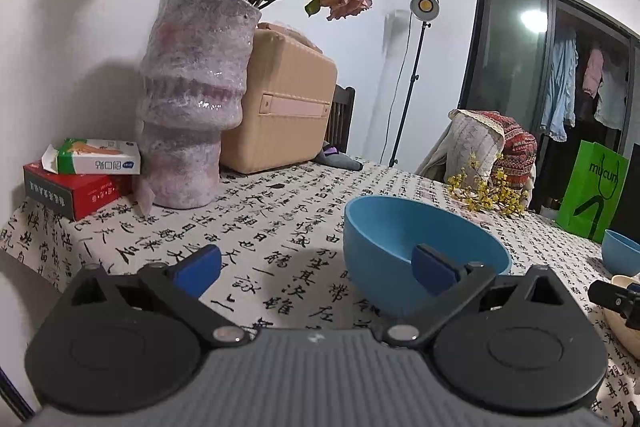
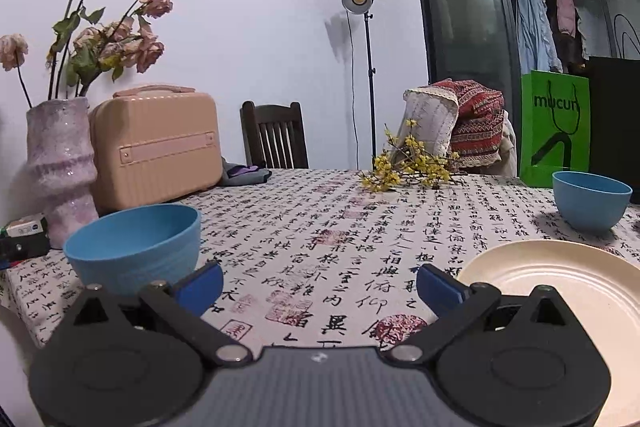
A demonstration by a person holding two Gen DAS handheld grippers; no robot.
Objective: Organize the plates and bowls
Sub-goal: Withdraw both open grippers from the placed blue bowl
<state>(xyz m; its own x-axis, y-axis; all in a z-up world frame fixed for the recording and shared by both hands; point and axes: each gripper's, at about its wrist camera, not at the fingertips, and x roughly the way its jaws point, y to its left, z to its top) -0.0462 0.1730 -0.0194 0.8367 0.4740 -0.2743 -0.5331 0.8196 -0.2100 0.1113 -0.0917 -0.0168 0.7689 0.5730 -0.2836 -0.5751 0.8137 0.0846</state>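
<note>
A large blue bowl point(image 1: 420, 251) stands upright on the calligraphy tablecloth; it also shows in the right wrist view point(image 2: 134, 247). My left gripper point(image 1: 318, 269) is open and empty, its right finger in front of the bowl's near wall, its left finger over bare cloth. A smaller blue bowl point(image 2: 590, 205) stands at the far right, and shows in the left wrist view point(image 1: 620, 253). A cream plate point(image 2: 568, 287) lies flat at the near right. My right gripper point(image 2: 320, 287) is open and empty, between the large bowl and the plate.
A tall pink vase point(image 1: 192, 103) of dried roses, a tan case point(image 1: 280, 107) and stacked boxes point(image 1: 80, 175) crowd the table's back left. Yellow flower sprigs point(image 2: 408, 167) lie at the far edge. A green bag point(image 2: 556, 131) and chairs stand beyond.
</note>
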